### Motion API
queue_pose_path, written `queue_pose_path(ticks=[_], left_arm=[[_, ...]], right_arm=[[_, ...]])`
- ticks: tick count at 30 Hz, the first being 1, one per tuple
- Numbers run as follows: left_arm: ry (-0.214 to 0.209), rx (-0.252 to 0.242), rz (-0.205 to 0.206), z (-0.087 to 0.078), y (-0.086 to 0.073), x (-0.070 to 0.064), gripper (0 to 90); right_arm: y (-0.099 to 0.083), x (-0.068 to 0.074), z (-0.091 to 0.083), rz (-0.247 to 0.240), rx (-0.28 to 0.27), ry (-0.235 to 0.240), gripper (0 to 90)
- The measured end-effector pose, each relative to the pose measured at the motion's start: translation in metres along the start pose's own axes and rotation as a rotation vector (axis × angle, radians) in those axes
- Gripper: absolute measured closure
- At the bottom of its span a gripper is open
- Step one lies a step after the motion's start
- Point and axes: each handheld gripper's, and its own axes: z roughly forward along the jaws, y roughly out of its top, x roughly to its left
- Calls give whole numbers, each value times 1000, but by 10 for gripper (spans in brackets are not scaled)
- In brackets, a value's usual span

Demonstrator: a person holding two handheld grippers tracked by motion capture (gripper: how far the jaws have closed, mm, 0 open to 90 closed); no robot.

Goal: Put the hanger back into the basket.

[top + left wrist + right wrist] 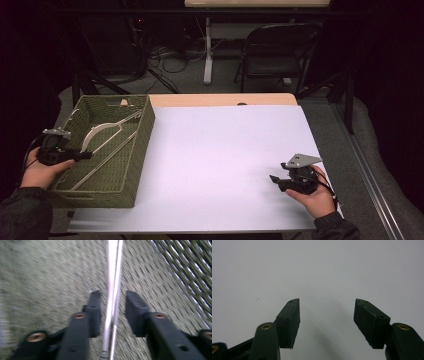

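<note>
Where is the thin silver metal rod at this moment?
In the high view, the thin silver metal rod lies diagonally inside the green woven basket at the table's left. In the left gripper view it runs between the open left gripper.

Basket (131, 165): olive green, woven weave pattern. Hanger (102, 131) in it: pale silver-white metal; rod (111, 290) betw. tongs looks shiny silver. Bench top (225, 165): plain white w/ light wood strip (225, 99) at far edge. Both tongs black w/ brass-coloured rivets; right tongs (274, 179) carry grey plate. Sleeves (25, 215) black.
</note>
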Motion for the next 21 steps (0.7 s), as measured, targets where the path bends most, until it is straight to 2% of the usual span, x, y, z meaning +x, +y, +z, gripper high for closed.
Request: queue_pose_path(ticks=[1,3,5,7,8,14,18,21], left_arm=[[52,-34,20,-4,1,-1,581],[110,-81,41,-12,1,-3,494],[138,-136,34,-22,1,-3,493],[168,-162,30,-31,0,-3,461],[158,-169,4,-38,-1,-2,451],[152,-179,-1,-48,-4,-6,440],[109,-189,-30,-53,-5,-12,424],[91,-202,-30,-57,-4,-20,408]], right_arm=[[0,0,-1,-3,12,-4,378],[0,0,-1,2,-3,-3,378],[0,0,-1,3,-6,-4,377],[0,0,-1,3,-9,-6,378],[0,0,-1,2,-9,-6,377],[0,0,-1,3,-8,-4,377],[0,0,0,3,-9,-7,376],[0,1,0,4,-9,-6,375]])
